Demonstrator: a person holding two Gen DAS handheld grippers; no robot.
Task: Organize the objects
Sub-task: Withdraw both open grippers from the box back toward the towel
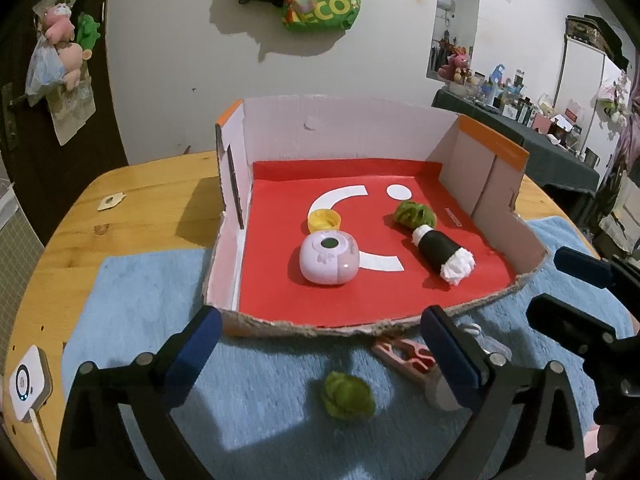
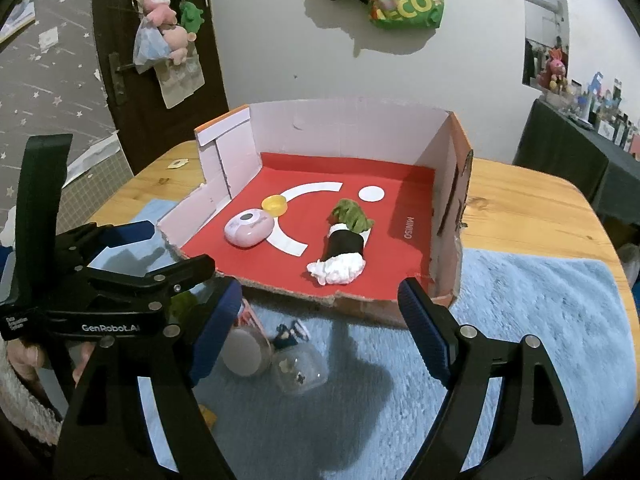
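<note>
A cut-down cardboard box [image 1: 492, 184] lined with red paper sits on your wooden surface [image 1: 132, 208], its near wall torn low. Inside lie a pale pink rounded case [image 1: 328, 260], a yellow cap [image 1: 324, 220] touching its far side, and a black-wrapped plush roll [image 1: 436, 248] with white ends, a green fuzzy clump [image 1: 412, 214] at its far end. In front of the box, on the blue fluffy mat [image 1: 256, 380], rest a green pompom [image 1: 348, 396], a pink clip [image 1: 404, 354], a clear dome-shaped capsule [image 2: 298, 368] and a pale round lid [image 2: 244, 352] beside it. Your left tongs [image 1: 320, 360] stand wide open over the mat, nothing between the blue pads, with the pompom lying below the gap. Your right tongs [image 2: 320, 332] are likewise open and empty, hovering above the capsule and lid. A white gadget [image 1: 28, 384] sits at the surface's left edge. Behind, a green shopping bag [image 1: 324, 0] hangs on the white wall, plush toys [image 1: 64, 40] hang on a dark door, and a cluttered side table [image 1: 520, 112] fills the right.
</note>
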